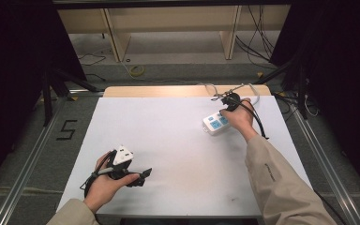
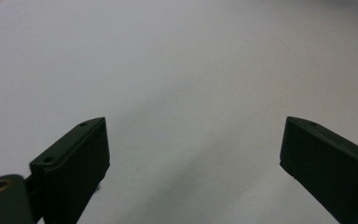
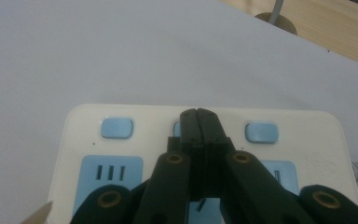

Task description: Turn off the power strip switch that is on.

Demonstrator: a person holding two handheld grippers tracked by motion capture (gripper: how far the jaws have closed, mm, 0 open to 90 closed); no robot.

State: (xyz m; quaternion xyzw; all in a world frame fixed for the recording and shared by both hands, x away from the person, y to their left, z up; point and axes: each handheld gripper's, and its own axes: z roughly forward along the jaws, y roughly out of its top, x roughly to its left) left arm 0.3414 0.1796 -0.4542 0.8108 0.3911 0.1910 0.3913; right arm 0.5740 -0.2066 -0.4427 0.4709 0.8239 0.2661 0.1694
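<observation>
Power strip: a white power strip (image 1: 215, 123) with blue sockets lies on the white tabletop (image 1: 178, 154), near the far right corner, its cord running off toward the far edge.
Switches: three blue buttons sit in a row along one long side; the right gripper view shows the middle button (image 3: 177, 128) half hidden behind the jaw tips.
Right gripper: the right gripper (image 3: 198, 116) has its jaws pressed together with nothing between them, tips resting over that middle button, and the hand comes in from the right edge.
Step in hand: it looks like a press on the middle switch, with the closed tips used as a single finger.
Doing it well: push straight down on the button's centre, keep the tips off the socket slots below, and go gently so the light strip doesn't slide or tip.
Contact: whether the tips already touch the button can't be told.
Left gripper: the left gripper (image 1: 138, 176) waits near the near left corner, jaws spread wide over bare tabletop, holding nothing.
</observation>
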